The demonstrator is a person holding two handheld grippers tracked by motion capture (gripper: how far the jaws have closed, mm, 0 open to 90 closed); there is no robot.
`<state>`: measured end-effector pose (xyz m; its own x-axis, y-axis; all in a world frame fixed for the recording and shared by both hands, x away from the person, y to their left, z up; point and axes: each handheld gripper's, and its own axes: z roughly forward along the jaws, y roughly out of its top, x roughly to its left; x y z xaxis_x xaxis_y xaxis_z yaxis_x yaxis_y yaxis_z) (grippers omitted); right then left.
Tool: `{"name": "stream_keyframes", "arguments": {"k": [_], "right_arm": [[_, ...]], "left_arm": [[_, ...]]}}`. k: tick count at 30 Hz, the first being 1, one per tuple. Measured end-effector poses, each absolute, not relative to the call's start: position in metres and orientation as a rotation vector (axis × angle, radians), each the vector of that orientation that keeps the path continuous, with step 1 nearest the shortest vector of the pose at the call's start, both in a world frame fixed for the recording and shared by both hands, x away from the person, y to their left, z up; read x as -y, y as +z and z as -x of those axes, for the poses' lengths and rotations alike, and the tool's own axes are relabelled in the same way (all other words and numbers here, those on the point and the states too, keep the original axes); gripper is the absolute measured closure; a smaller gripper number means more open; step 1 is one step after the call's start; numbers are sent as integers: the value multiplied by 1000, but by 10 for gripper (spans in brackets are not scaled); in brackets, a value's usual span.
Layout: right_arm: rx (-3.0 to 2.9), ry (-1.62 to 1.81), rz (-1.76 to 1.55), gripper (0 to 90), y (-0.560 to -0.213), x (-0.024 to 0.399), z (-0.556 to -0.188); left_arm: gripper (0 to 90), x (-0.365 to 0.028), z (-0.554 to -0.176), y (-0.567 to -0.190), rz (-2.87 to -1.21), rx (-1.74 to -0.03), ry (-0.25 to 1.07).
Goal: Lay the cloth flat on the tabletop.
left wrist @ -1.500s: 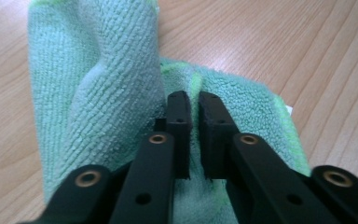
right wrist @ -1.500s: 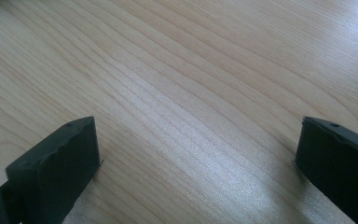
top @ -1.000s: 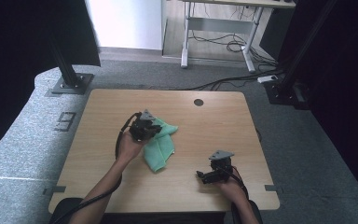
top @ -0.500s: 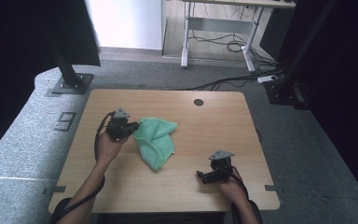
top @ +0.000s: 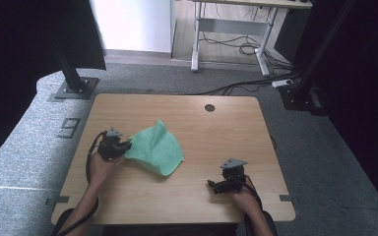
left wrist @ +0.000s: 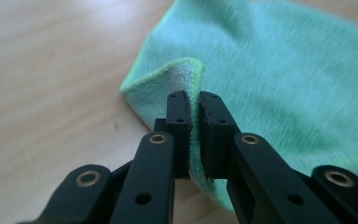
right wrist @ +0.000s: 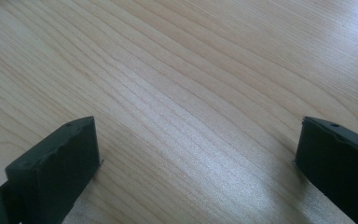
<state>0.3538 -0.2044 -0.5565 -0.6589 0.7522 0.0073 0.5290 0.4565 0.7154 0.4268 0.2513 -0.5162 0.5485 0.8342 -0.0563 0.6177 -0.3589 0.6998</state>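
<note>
table [top: 211, 132]: bare wood, grey carpet around | my left gripper [left wrist: 195, 105] clamped on cloth [left wrist: 279, 79] corner | my right gripper [right wrist: 196, 154] jaws wide apart over wood

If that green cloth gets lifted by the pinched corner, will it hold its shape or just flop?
Probably flop: the green cloth already folds and puckers where the left gripper pinches its edge. It looks thin and fuzzy, so likely light and not slippery. Pulled sideways, it would likely drag across the table, wrinkling.
</note>
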Motion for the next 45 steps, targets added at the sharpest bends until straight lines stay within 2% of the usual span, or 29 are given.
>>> {"name": "stream_keyframes", "arguments": {"k": [3, 5, 11, 15, 22, 28, 35, 42, 45], "right_arm": [[-2400, 1015, -1092, 0, -557, 204, -354], [-2400, 1015, -1091, 0, -557, 204, -354], [-2400, 1015, -1093, 0, -557, 204, -354], [-2400, 1015, -1091, 0, -557, 205, -354], [-2400, 1015, -1092, 0, -557, 204, -354], [-2400, 1015, -1092, 0, -557, 204, -354], [-2400, 1015, -1091, 0, -557, 204, -354], [-2397, 1014, -1095, 0, -557, 204, -354], [-2397, 1014, -1095, 0, -557, 204, -353]], "left_arm": [[793, -255, -424, -525, -2118, -1182, 404], [742, -256, -423, -527, -2121, -1194, 420], [356, -253, -422, -509, -2074, -1186, 498], [220, -246, -425, -501, -2095, -1192, 537], [203, -250, -435, -519, -2129, -1283, 618], [210, -277, -437, -526, -2056, -1399, 627], [216, -290, -437, -536, -2054, -1461, 648], [214, -301, -434, -544, -1983, -1476, 576], [177, -303, -434, -546, -1968, -1473, 579]]}}
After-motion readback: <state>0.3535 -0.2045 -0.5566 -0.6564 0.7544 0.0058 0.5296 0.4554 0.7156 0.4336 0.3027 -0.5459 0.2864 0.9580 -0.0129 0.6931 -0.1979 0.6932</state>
